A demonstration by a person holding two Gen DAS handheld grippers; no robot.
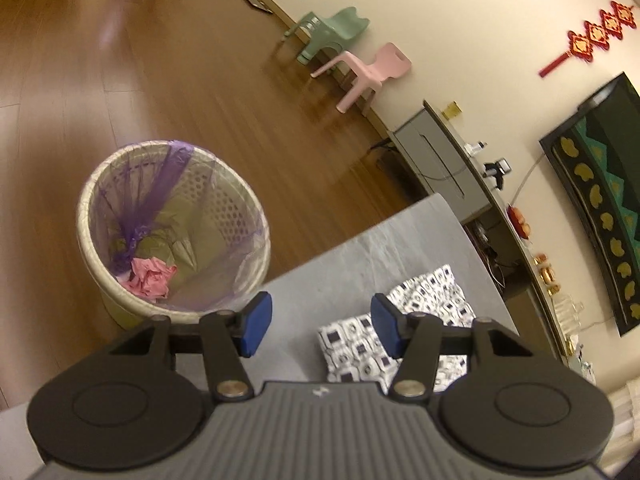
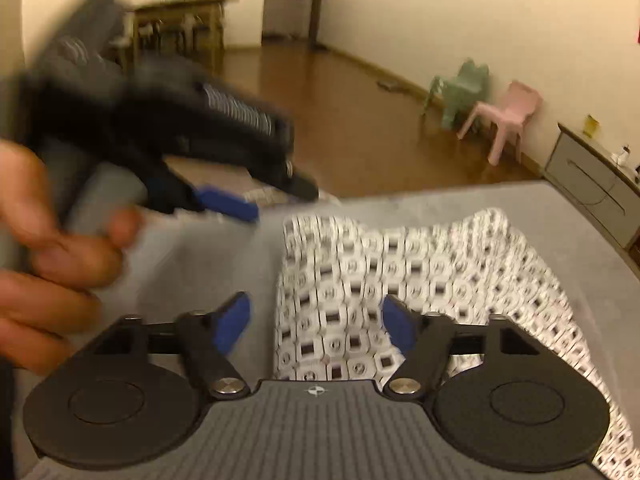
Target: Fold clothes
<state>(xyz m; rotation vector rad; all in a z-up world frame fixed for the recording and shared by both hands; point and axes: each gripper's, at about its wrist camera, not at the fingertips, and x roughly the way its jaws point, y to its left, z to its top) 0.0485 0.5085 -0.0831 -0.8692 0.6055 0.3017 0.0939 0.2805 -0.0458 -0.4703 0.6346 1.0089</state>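
Observation:
A white garment with a dark square print [image 2: 424, 272] lies spread and rumpled on the grey table [image 2: 560, 216]. In the left wrist view it [image 1: 432, 304] shows to the right, past the right pad. My left gripper [image 1: 322, 326] is open and empty above the table near its edge. It also shows blurred in the right wrist view [image 2: 256, 200], held by a hand [image 2: 52, 248] left of the garment. My right gripper [image 2: 316, 322] is open and empty, low over the garment's near edge.
A lined waste basket [image 1: 172, 232] with pink paper stands on the wooden floor beside the table's edge. A green chair [image 1: 332, 32] and a pink chair [image 1: 368, 72] stand by the wall. A low grey cabinet [image 1: 440, 160] and a wall screen [image 1: 600, 200] are beyond the table.

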